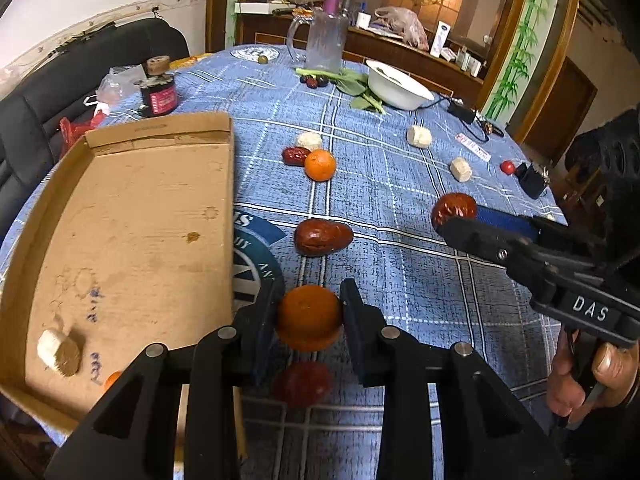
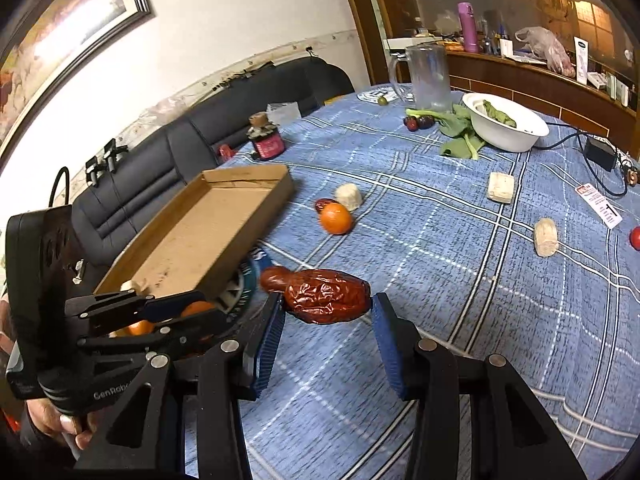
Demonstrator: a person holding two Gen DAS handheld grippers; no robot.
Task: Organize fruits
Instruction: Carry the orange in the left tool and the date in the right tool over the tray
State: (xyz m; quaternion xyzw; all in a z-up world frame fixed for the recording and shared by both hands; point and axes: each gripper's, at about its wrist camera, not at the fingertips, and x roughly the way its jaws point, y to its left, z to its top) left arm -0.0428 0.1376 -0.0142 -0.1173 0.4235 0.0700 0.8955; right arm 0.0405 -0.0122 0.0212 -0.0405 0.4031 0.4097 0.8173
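My left gripper is shut on a small orange, held just above the blue checked tablecloth, to the right of the cardboard tray. A red date lies on the cloth under it. My right gripper is shut on a wrinkled red date, its pads pressing on both ends. The left wrist view shows that gripper at the right with its date. Another date lies between the two grippers. A white chunk and an orange lie in the tray.
Farther back lie an orange, a date, three white chunks and a small red fruit. A white bowl, greens, a glass pitcher, a dark jar and a black adapter with its cable stand along the far edge.
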